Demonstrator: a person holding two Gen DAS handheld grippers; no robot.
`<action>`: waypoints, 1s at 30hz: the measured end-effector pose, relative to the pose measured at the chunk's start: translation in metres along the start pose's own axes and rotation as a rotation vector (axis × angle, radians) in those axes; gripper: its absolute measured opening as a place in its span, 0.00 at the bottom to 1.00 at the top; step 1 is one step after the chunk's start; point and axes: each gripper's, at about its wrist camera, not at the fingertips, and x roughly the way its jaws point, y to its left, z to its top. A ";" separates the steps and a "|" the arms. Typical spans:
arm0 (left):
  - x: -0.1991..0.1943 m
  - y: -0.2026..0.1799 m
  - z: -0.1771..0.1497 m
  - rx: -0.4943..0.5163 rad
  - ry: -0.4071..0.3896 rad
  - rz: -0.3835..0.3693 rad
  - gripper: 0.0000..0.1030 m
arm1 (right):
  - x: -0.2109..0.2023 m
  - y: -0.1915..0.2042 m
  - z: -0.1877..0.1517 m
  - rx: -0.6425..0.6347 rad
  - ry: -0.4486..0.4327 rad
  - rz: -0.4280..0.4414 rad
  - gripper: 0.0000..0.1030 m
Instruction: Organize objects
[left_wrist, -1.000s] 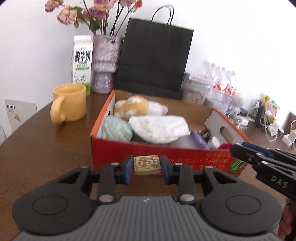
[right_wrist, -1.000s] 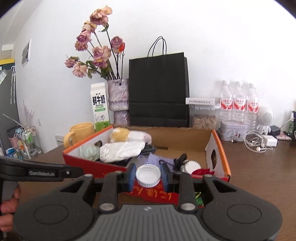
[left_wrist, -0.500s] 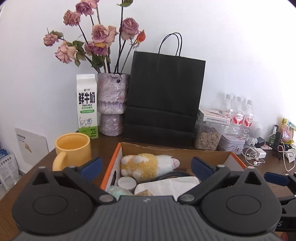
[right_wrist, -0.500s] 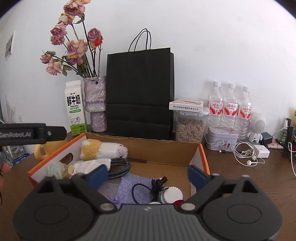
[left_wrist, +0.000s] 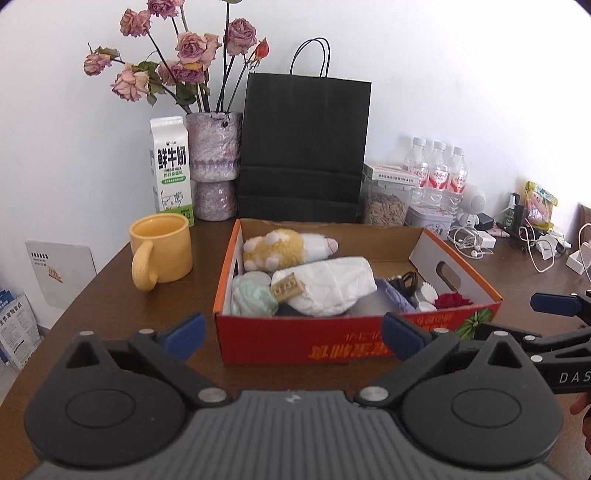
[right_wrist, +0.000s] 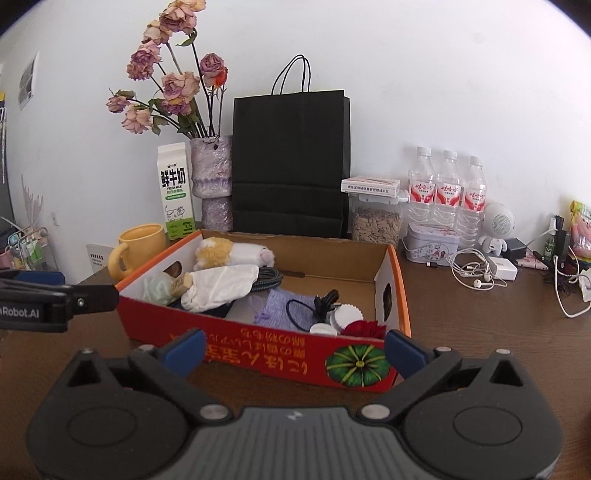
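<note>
A red cardboard box (left_wrist: 332, 332) stands on the brown table straight ahead of both grippers. Inside it a small tan block (left_wrist: 287, 286) rests on a white bag (left_wrist: 332, 284), beside a plush toy (left_wrist: 284, 249) and a green bundle (left_wrist: 253, 297). A white ribbed cap (right_wrist: 347, 314) lies at the box's right end next to a black cable (right_wrist: 325, 297), a purple pouch (right_wrist: 284, 304) and a red flower (right_wrist: 364, 328). My left gripper (left_wrist: 293, 334) is open and empty in front of the box wall. My right gripper (right_wrist: 294, 350) is also open and empty, just short of the box (right_wrist: 280, 354).
A yellow mug (left_wrist: 162, 251) sits left of the box. Behind stand a milk carton (left_wrist: 170, 170), a vase of dried roses (left_wrist: 214, 166), a black paper bag (left_wrist: 304, 147), a seed jar (left_wrist: 386, 203) and water bottles (left_wrist: 437, 173). Tangled cables (left_wrist: 469, 243) lie at the right.
Both grippers opened wide. The left let go of the tan block and the right let go of the white cap; both things now lie in the box. Both grippers have drawn back.
</note>
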 end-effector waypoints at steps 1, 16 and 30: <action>-0.002 0.001 -0.006 0.002 0.017 0.001 1.00 | -0.004 0.001 -0.003 0.002 0.008 0.000 1.00; -0.020 -0.001 -0.030 0.003 0.079 -0.008 1.00 | -0.027 0.006 -0.021 0.018 0.026 0.008 1.00; -0.030 -0.004 -0.032 0.002 0.053 0.002 1.00 | -0.033 0.008 -0.022 0.016 0.021 0.011 1.00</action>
